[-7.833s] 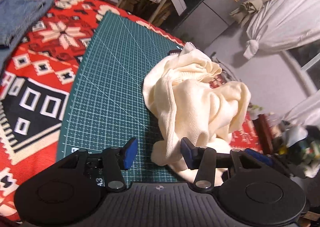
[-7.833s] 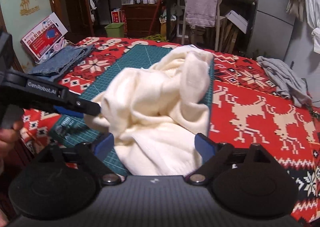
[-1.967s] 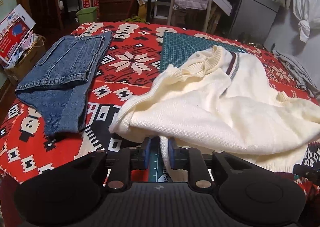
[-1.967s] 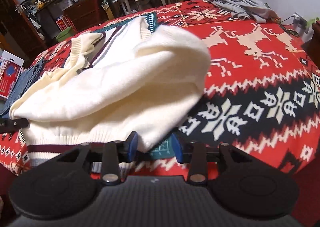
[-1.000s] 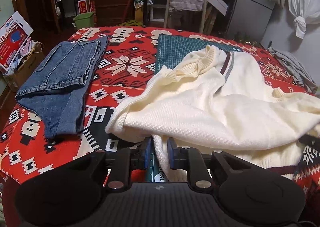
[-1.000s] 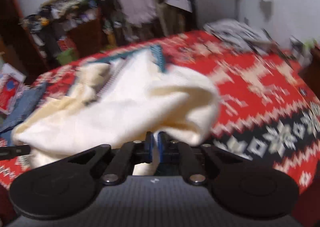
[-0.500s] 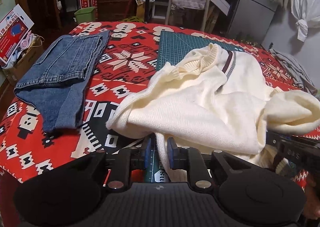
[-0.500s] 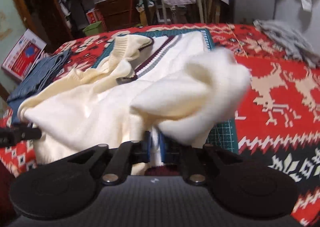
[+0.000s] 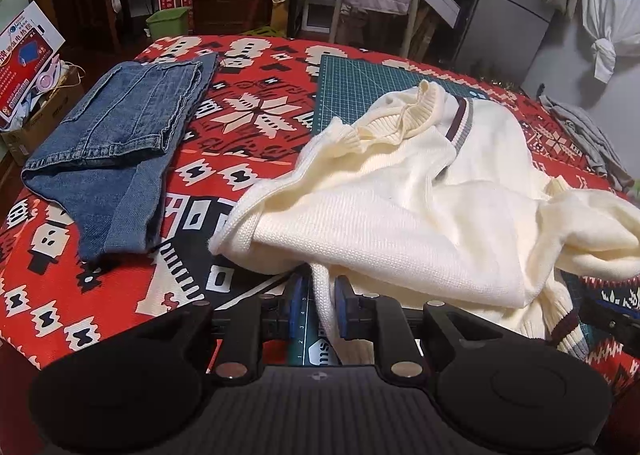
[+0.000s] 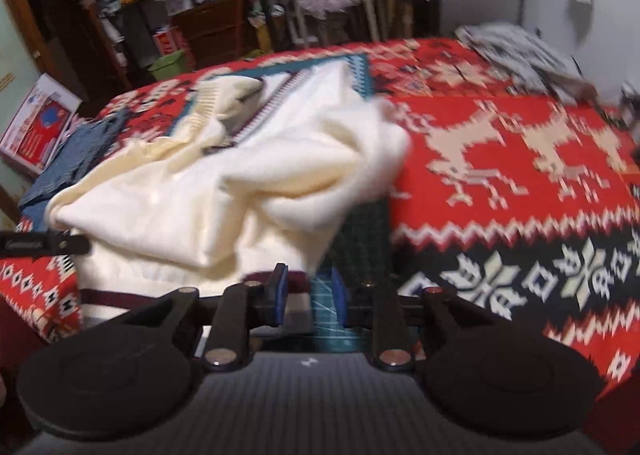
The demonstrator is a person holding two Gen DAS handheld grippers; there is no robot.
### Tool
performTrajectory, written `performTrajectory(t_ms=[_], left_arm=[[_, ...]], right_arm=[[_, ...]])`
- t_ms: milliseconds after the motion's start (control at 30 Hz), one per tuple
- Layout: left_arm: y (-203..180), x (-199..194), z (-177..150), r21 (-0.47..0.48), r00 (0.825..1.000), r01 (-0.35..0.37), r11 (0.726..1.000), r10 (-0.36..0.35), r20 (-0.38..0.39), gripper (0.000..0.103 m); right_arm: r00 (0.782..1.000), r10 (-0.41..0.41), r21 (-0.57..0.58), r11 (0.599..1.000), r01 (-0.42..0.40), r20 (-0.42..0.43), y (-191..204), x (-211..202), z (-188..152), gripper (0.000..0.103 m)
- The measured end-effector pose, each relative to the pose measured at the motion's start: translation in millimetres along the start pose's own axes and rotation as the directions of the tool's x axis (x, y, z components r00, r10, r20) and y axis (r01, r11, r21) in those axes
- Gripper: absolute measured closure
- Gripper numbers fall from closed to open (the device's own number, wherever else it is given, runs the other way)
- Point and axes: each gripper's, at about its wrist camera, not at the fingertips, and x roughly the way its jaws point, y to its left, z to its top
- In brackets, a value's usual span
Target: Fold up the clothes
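Your right gripper (image 10: 308, 297) has parted off the cream knitted sweater (image 9: 400, 211), whose near hem your left gripper (image 9: 319, 309) still clamps; spreading remains unfinished.

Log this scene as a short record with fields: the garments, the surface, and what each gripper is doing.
garment in work: cream knitted sweater with maroon and grey trim, crumpled, lying partly on the green cutting mat
other garments: folded blue jeans; grey garment at far corner
surface: red patterned blanket
left gripper: shut on sweater edge
right gripper: open at sweater hem
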Motion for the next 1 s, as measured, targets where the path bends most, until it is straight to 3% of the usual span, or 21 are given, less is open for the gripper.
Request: performTrajectory(t_ms=[367,533,633,700,833,1000], left_arm=[[0,-1,0,0.003,1.000,-0.013,1.000,0.013,-0.003,0.086],[-2,0,1,-0.003,1.000,-0.008,1.000,0.008,-0.010,0.086],[-2,2,0,-0.002,1.000,-0.010,1.000,0.010,-0.014,0.086],[-1,2,0,-0.002,1.000,-0.012,1.000,0.012,-0.014,0.086],[-1,0,0,0.001,1.000,-0.014,1.000,0.014,-0.007,0.086],[1,2,1,-0.004,1.000,-0.008,1.000,0.008,-0.007,0.086]], right_arm=[[0.997,0.065,0.049,0.997,-0.064,-0.034,5,36,16,0.077],[0.999,0.017,-0.004,1.000,-0.017,-0.039,21,48,16,0.078],[0.999,-0.030,-0.071,0.997,0.029,-0.016,35,46,12,0.093],[0.998,-0.065,-0.105,0.992,0.064,-0.003,40,40,10,0.096],[0.992,-0.122,-0.072,0.990,0.122,0.009,25,16,9,0.097],[0.969,-0.243,0.032,0.969,0.244,-0.040,-27,-9,0,0.098]])
